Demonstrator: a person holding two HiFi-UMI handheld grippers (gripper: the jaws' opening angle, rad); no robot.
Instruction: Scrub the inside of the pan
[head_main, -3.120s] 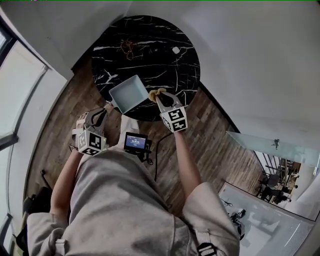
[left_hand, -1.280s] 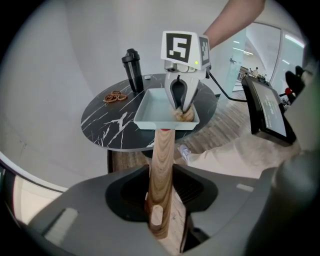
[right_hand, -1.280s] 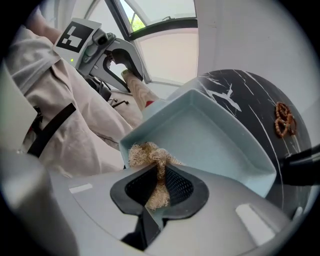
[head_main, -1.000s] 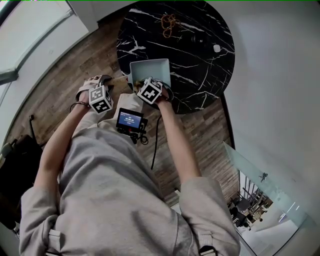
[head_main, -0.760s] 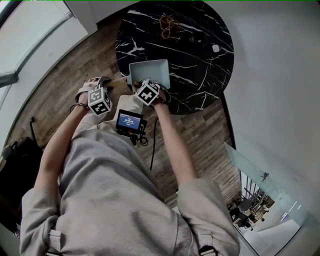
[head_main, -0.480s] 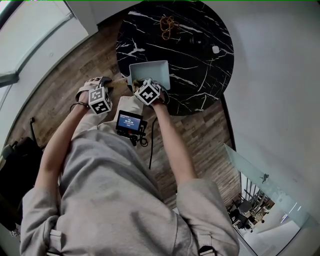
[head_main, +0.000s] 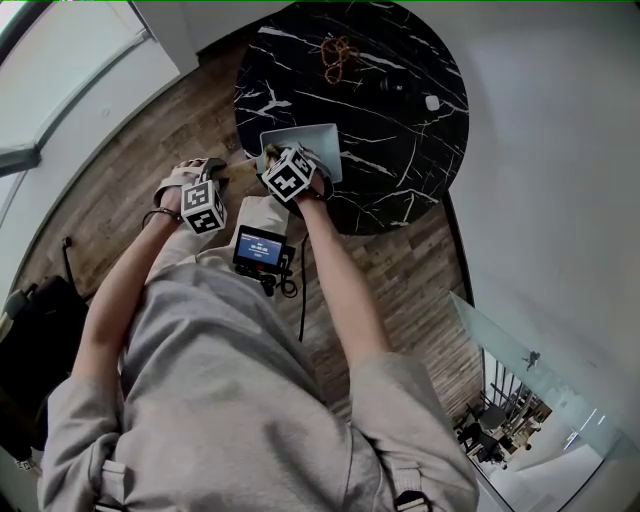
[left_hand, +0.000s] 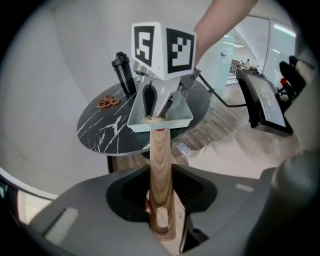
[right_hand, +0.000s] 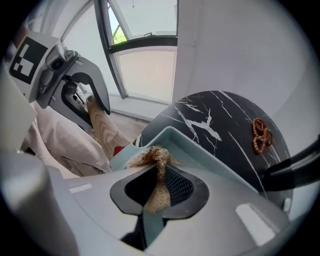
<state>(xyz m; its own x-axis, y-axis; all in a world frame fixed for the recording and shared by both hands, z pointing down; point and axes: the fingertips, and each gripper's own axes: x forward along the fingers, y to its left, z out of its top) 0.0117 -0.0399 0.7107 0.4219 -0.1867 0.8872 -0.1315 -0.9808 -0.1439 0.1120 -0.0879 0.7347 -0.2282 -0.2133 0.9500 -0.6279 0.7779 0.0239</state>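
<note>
Seen from above, a person stands at a round black marble-patterned table (head_main: 400, 100) in the upper middle of the frame, working with 2 hand-held grippers. A pale blue-green square pan (head_main: 325, 140) sits on the table's near edge, at the top centre of the head view. Its straight light-brown wooden handle (left_hand: 161, 170) reaches off the table toward the person.

The left gripper (left_hand: 161, 217), left of the pan, is clamped on the end of that wooden handle, and its jaws have just been closing a little around it. The right gripper (right_hand: 156, 195) hangs over the pan's near-left corner. Its jaws pinch a tan, fibrous scrubber (right_hand: 157, 157) whose frayed tuft sits at the pan's rim. Whether the tuft touches the pan floor is hard to tell. A brown string of beads (head_main: 340, 50) lies well apart, on the table's far side.

The likely risks come from where the pan sits and how the scrubber is held. The pan is close to the table edge, so a hard stroke toward the person could drag it off if the hold on the handle slips. The scrubber is pinched by a narrow part, so friction could tug it out of the jaws.
</note>
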